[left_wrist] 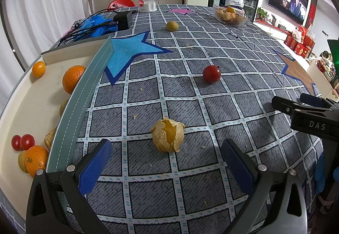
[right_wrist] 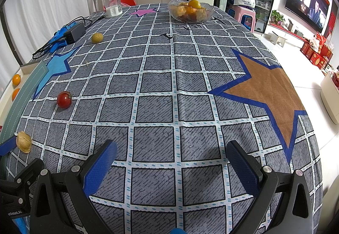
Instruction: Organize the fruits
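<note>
The husked physalis (left_wrist: 168, 135) lies on the checked tablecloth (left_wrist: 190, 94), just ahead of the left gripper (left_wrist: 167, 162), whose fingers are spread wide and empty. The right gripper (right_wrist: 171, 166) hovers over bare cloth, fingers likewise spread. The fruit is judged light and fragile: the papery husk crushes and tears easily. Grip across the round berry at mid-height with gentle closure. The tray (left_wrist: 70, 115) with sorted fruit sits to the left
</note>
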